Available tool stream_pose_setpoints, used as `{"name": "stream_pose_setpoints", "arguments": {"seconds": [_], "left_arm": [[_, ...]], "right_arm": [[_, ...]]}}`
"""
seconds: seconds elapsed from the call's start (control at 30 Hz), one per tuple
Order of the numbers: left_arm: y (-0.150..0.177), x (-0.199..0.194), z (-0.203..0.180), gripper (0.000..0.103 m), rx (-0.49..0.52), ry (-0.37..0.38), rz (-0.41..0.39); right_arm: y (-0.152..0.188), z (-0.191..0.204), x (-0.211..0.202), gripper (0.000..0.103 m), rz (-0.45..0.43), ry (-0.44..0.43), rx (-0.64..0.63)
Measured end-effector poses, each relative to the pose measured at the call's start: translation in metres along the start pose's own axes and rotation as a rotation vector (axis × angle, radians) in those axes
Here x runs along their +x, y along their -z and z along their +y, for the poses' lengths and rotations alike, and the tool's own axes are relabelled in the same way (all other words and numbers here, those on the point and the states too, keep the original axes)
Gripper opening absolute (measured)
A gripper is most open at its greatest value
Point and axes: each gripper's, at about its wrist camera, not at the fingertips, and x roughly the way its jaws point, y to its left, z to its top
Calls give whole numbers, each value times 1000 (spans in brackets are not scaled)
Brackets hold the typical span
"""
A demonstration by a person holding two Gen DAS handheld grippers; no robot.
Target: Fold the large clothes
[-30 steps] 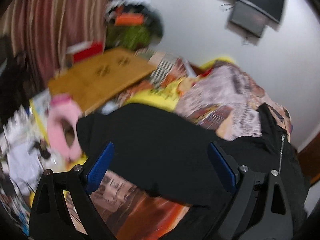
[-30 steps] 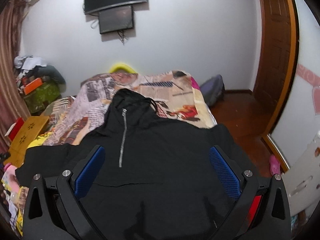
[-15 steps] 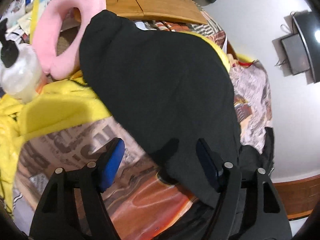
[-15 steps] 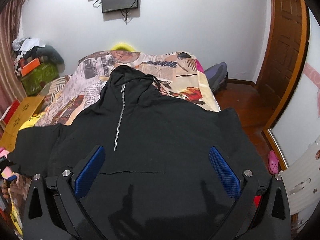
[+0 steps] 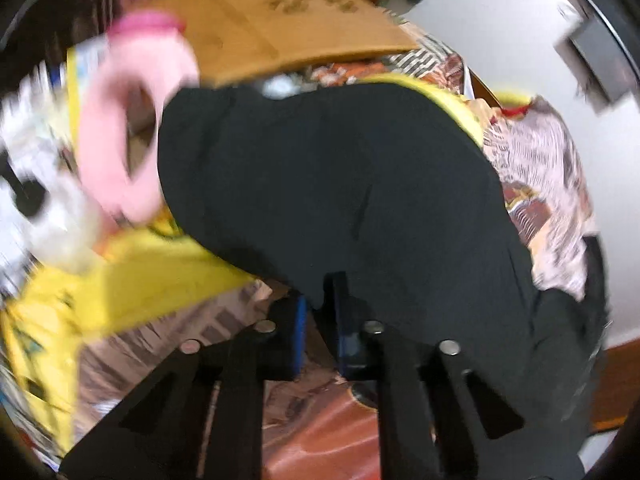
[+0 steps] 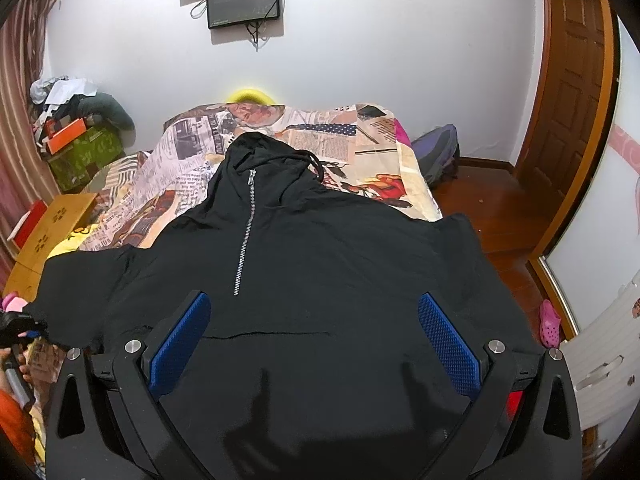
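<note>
A black zip hoodie [image 6: 304, 264] lies face up on the bed, hood toward the far wall, sleeves spread out. Its left sleeve [image 5: 320, 184] fills the left wrist view. My left gripper [image 5: 320, 300] is shut on the lower edge of that sleeve; it also shows at the far left of the right wrist view [image 6: 24, 330]. My right gripper [image 6: 312, 328] is open and empty, hovering over the hoodie's lower front with its blue pads [image 6: 444, 344] wide apart.
The bed has a newspaper-print cover [image 6: 360, 152]. A pink neck pillow [image 5: 120, 136], a wooden lap table [image 5: 280, 32] and a yellow cloth [image 5: 132, 280] lie by the sleeve. Boxes and clothes [image 6: 76, 136] pile at the left wall. A door [image 6: 572, 92] stands on the right.
My left gripper has closed from open onto the sleeve's edge. The right gripper has moved forward and lower over the hoodie's front, staying open.
</note>
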Motion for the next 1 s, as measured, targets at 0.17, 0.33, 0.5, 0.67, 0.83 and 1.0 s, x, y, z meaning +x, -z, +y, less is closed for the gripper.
{"name": "stream_pose_setpoints", "arguments": {"seconds": [0.17, 0.33, 0.5, 0.67, 0.83, 1.0], "left_arm": [[-2, -59, -53, 5, 198, -51, -182], [0, -126, -124, 5, 351, 78, -322], [21, -165, -196, 4, 466, 226, -346], [73, -175, -267, 4, 607, 355, -292], [138, -156, -316, 4, 753, 399, -169], [204, -124, -339, 4, 898, 381, -31]], "right_arm": [[2, -6, -8, 103, -17, 17, -5], [4, -13, -15, 103, -35, 26, -6], [7, -23, -22, 103, -57, 14, -5], [11, -34, -24, 103, -64, 17, 7], [16, -45, -23, 103, -58, 15, 3], [23, -48, -17, 103, -33, 23, -32]]}}
